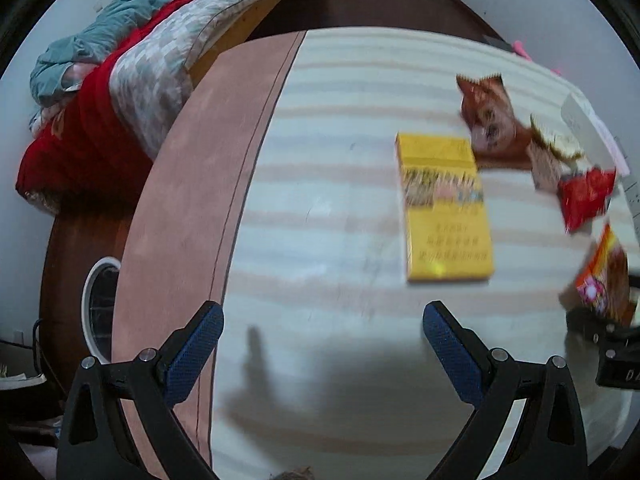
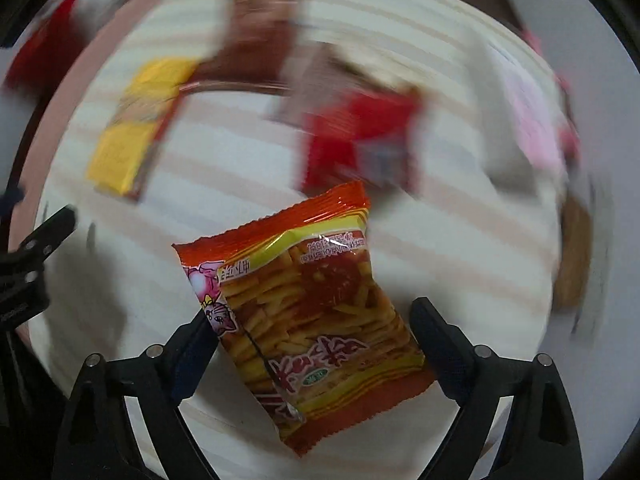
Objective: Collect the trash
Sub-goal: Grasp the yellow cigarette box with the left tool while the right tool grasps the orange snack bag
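Right tongs clamp an orange fries snack packet above the striped counter. Left tongs stand apart, yellow box at one o'clock.

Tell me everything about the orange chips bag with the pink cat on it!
The orange crinkle-edged plastic snack bag is glossy, with a yellow band, printed fries in red sauce, a pink cartoon cat at its left edge and red lettering low down. It looks sealed and puffy. It sits tilted between the black fingers of the right gripper, which press its sides, and it seems lifted above the striped tablecloth. The left wrist view shows it at the far right. Motion blur hides finer details.
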`<state>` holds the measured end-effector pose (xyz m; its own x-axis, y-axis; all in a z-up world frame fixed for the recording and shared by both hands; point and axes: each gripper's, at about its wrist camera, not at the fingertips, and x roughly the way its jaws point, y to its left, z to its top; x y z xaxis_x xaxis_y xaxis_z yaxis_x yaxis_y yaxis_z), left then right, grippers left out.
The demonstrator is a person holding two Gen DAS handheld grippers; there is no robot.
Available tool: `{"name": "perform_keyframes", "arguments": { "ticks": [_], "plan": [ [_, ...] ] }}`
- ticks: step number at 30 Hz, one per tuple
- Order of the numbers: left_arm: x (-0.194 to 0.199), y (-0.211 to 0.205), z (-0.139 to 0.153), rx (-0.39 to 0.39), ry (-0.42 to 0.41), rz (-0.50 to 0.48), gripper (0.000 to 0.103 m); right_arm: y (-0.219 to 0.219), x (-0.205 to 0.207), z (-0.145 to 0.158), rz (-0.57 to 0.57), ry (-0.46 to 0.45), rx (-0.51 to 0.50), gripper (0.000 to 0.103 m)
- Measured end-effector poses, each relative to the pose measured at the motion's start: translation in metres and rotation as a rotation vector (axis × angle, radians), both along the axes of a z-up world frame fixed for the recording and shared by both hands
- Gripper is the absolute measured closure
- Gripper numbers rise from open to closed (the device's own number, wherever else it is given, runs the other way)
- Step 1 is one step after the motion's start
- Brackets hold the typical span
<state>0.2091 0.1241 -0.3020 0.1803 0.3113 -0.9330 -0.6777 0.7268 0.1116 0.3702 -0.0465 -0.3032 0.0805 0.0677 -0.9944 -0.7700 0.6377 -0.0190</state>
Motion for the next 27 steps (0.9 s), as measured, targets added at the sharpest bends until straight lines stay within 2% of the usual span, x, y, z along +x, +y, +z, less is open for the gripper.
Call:
{"name": "perform_keyframes", "arguments": {
  "ticks": [4, 6, 8, 11, 14, 16, 17, 19, 27],
  "plan": [
    [0.029, 0.005, -0.002, -0.079, -0.006, -0.041, 0.001, -0.041, 0.020, 0.007, -0.321, 0.078, 0.139, 0.010],
    [0.046, 0.004, -0.005, -0.114, 0.003, -0.082, 0.001, -0.054, 0.028, 0.008, -0.391, 0.114, 0.185, 0.009],
    [0.060, 0.005, -0.010, -0.125, 0.025, -0.113, 0.001, -0.059, 0.032, 0.011, -0.392, 0.142, 0.212, 0.006],
    [0.079, 0.003, -0.022, -0.140, 0.066, -0.161, 0.001, -0.065, 0.037, 0.016, -0.371, 0.121, 0.215, 0.004],
    [0.083, 0.001, -0.020, -0.124, 0.048, -0.171, 0.003, -0.060, 0.040, 0.018, -0.339, 0.100, 0.203, 0.004],
    [0.082, 0.000, -0.017, -0.131, 0.019, -0.174, 0.021, -0.055, 0.041, 0.019, -0.309, 0.090, 0.184, 0.004],
    [0.081, -0.002, -0.015, -0.138, 0.006, -0.174, 0.026, -0.055, 0.046, 0.013, -0.303, 0.090, 0.178, 0.004],
    [0.083, -0.005, -0.011, -0.135, -0.008, -0.181, 0.049, -0.049, 0.043, 0.009, -0.282, 0.086, 0.157, 0.004],
    [0.076, -0.014, -0.007, -0.085, 0.000, -0.192, 0.050, -0.035, 0.021, 0.001, -0.254, 0.046, 0.116, 0.006]
  ]
}}
